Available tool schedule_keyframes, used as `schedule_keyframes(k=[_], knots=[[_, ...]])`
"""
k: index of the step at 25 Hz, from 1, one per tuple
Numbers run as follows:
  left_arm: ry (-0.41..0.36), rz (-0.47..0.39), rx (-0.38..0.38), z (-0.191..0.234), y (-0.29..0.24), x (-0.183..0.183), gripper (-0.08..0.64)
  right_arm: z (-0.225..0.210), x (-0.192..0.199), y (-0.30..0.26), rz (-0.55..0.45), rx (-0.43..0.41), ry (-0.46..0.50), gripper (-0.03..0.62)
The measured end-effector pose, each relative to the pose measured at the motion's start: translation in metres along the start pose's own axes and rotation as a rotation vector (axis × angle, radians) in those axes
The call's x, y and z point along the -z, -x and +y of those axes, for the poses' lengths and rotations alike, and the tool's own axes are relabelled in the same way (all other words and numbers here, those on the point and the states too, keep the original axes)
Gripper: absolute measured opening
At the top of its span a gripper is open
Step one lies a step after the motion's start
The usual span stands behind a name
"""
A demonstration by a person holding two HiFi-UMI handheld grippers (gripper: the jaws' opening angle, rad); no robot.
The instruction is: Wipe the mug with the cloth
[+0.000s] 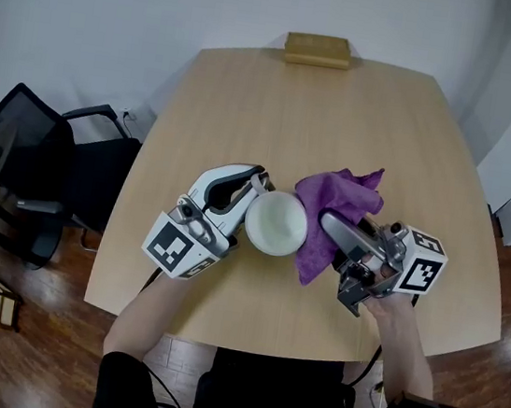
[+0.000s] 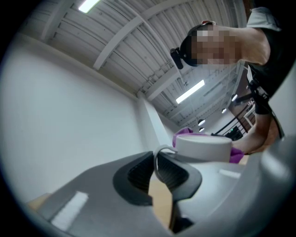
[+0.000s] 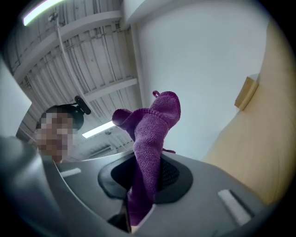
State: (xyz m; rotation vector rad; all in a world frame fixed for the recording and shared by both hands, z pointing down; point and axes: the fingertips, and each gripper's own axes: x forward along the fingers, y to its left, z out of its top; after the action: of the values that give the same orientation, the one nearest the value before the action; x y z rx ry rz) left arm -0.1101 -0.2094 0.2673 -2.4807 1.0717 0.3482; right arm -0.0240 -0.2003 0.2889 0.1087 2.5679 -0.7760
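Note:
A white mug (image 1: 276,222) hangs above the table's near middle, its mouth facing up toward me. My left gripper (image 1: 256,185) is shut on the mug's handle (image 2: 160,152), which sits pinched between the two black pads; the mug body (image 2: 203,146) stands beyond the jaws. My right gripper (image 1: 326,220) is shut on a purple cloth (image 1: 333,207), which drapes against the mug's right side. In the right gripper view the cloth (image 3: 150,139) rises in a fold from between the pads.
The round-cornered wooden table (image 1: 249,113) lies below both grippers. A tan wooden block (image 1: 317,49) rests at its far edge. A black office chair (image 1: 35,158) stands left of the table. A person's forearms reach in from the near edge.

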Motion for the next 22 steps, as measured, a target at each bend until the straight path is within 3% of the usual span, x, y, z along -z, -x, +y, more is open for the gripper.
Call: schedule_keyframes(k=[7,9,12,14,17,22], knots=[[-0.066,0.038,0.036,-0.005,0.009,0.012,0.051,-0.042,0.015,0.018,0.151,0.251,0.095,0.061],[-0.084,0.037,0.049,-0.010,0.009,0.010,0.051,-0.044,0.012,0.023,0.162,0.280,0.116,0.061],[-0.124,0.057,0.081,-0.020,0.006,0.015,0.048,-0.029,-0.007,0.029,0.111,0.226,0.120,0.061],[-0.146,0.070,0.109,-0.024,-0.001,0.021,0.049,-0.011,-0.030,0.033,0.042,0.131,0.106,0.061],[-0.108,0.088,0.113,-0.025,-0.004,0.029,0.048,0.014,-0.047,0.035,-0.026,-0.003,0.085,0.061],[-0.103,0.081,0.114,-0.030,0.005,0.019,0.049,0.016,-0.006,0.013,0.059,-0.073,-0.020,0.061]])
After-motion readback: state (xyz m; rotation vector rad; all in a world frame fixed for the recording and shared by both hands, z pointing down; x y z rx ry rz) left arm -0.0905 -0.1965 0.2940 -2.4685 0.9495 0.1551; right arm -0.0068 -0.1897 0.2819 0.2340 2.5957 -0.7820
